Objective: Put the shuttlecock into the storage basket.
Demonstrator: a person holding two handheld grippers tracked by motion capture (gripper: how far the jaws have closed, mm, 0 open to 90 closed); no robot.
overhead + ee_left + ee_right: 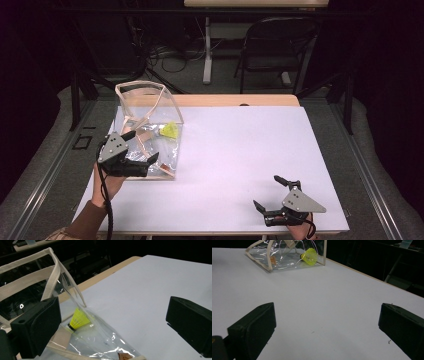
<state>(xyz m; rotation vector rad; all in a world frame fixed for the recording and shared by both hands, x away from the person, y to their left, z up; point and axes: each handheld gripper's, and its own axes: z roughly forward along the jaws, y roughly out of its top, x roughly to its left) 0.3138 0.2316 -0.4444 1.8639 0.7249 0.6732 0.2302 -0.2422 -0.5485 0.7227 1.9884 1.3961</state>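
Note:
A clear plastic tote bag (pixel 147 107) with cream trim and straps stands at the table's left side. A yellow shuttlecock (pixel 170 131) lies inside it on the bottom. My left gripper (pixel 143 146) hovers at the bag's near side, open wide. In the left gripper view the shuttlecock (pixel 78 320) shows through the bag's wall (pixel 30 280) between the spread jaws of the left gripper (pixel 112 317). Near the table's front right edge my right gripper (pixel 267 191) is open and holds nothing. The right gripper view looks across the table to the bag (pixel 284 258) and shuttlecock (pixel 310 256).
A white sheet (pixel 240 155) covers the table, with a strip of wooden edge (pixel 235 100) at the back. Behind the table stand a black folding chair (pixel 280 45), a white table leg (pixel 207 50) and cables on the floor.

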